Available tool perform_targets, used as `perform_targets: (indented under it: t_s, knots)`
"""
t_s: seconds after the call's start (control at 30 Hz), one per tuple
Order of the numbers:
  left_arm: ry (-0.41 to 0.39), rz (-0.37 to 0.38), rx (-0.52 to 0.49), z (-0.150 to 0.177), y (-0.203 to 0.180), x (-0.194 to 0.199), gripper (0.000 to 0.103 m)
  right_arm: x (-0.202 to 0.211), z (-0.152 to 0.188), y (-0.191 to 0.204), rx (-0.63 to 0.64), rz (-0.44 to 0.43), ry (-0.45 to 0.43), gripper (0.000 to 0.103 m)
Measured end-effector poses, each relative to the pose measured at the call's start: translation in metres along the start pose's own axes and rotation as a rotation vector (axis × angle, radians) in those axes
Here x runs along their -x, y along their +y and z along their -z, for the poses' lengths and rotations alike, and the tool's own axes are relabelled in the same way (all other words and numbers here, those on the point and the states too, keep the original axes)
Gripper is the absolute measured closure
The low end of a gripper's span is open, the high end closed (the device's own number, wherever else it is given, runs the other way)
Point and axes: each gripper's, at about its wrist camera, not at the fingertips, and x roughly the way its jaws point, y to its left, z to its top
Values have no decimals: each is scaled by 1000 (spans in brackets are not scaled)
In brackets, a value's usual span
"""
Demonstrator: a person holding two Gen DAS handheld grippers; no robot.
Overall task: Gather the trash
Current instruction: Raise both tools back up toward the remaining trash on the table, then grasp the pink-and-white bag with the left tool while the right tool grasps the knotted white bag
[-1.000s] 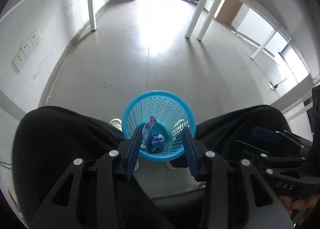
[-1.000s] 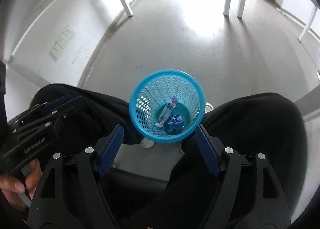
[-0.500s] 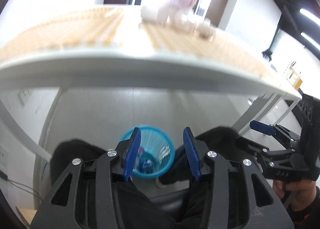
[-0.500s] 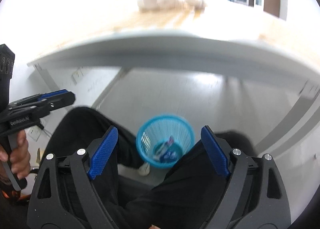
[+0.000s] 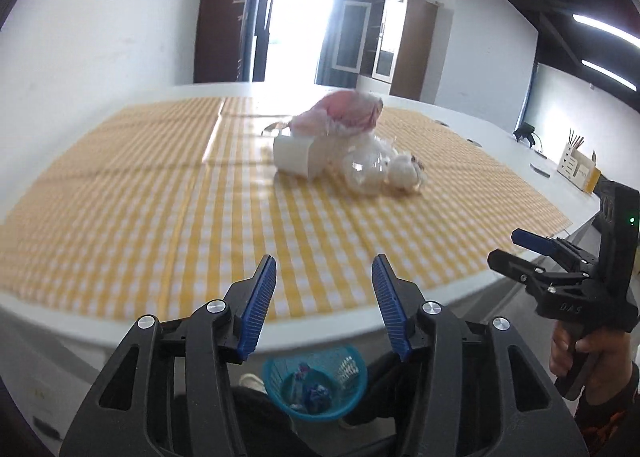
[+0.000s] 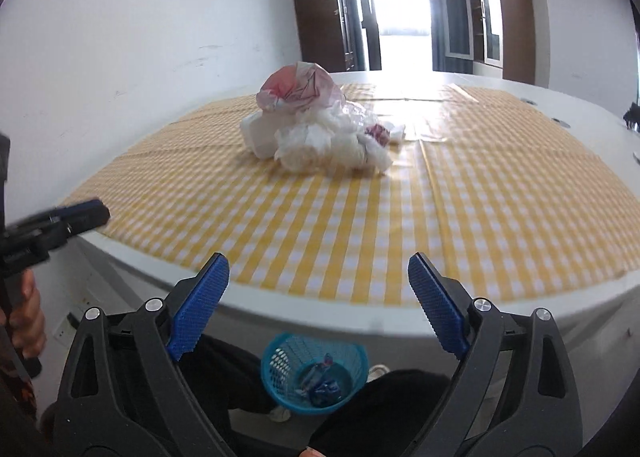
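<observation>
Half the blue basket (image 5: 316, 389) behind table edge (image 5: 120, 333).

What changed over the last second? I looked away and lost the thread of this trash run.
Both views swung up from the blue mesh plastic basket on the floor to the yellow checked tablecloth and its heap of crumpled bags and wrappers. The left gripper and right gripper have just been opening their jaws, with nothing between them. The basket's wrappers stayed put.

A trash pile (image 5: 344, 145) lies mid-worktop (image 5: 100, 321) on the tablecloth (image 5: 160, 217); the wastebasket (image 6: 314, 373) holding wrappers (image 6: 324, 383) stands below the near edge.
</observation>
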Motion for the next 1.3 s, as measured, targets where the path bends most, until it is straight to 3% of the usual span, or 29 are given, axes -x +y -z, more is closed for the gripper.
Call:
perform_targets:
  t_s: [0.27,0.53,0.73,0.9,1.03,1.13,1.27,1.3]
  knots:
    - [-5,-2,-66,-58,7,-29,49,-35,-39,-23,-25,25,3,16]
    - [33,37,-155,-109,8,-89,47,-84,-74,-41,-55,20,79,12]
    - [42,46,-229,-144,1,-132,33,-109,-97,-53,-66,16,122,12]
    - [71,45,-297,-158,-3,-168,28,-138,-103,-64,-87,4,189,12]
    - [83,127,-277,-165,2,-186,29,-154,-109,-65,-91,-21,209,12]
    - [99,134,-263,-166,5,-198,29,-165,-112,-67,-97,-28,229,13]
    - [112,140,-265,-159,5,-207,54,-173,-112,-68,-109,-44,246,29]
    - [110,137,-261,-156,5,-208,68,-175,-111,-68,-112,-55,254,36]
